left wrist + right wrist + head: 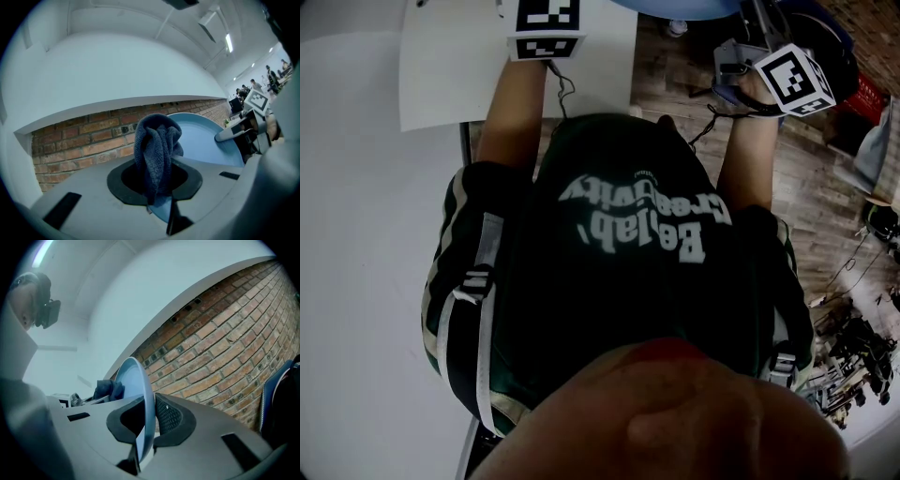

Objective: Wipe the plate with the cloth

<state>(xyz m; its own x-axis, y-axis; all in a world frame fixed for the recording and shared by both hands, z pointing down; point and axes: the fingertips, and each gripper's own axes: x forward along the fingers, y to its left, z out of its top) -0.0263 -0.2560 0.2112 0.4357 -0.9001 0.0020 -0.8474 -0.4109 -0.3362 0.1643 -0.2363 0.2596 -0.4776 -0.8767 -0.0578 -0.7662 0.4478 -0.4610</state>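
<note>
My left gripper (pixel 157 182) is shut on a dark blue cloth (pixel 157 152), which stands bunched up between its jaws. Just behind the cloth is the light blue plate (pixel 208 140), held on edge. My right gripper (pixel 147 422) is shut on the plate's rim (pixel 140 394), and from this side the cloth (pixel 107 389) shows against the plate's far face. In the head view only the marker cubes show, the left one (pixel 547 23) and the right one (pixel 794 80), with a sliver of the plate (pixel 675 7) at the top edge between them. Both grippers' jaws are hidden there.
A red brick wall (pixel 225 348) stands ahead under a white ledge. In the head view a white table (pixel 366 234) with a white sheet (pixel 450 66) lies at the left. At the right are wooden floor (pixel 806 187) and cables and clutter (pixel 853 356).
</note>
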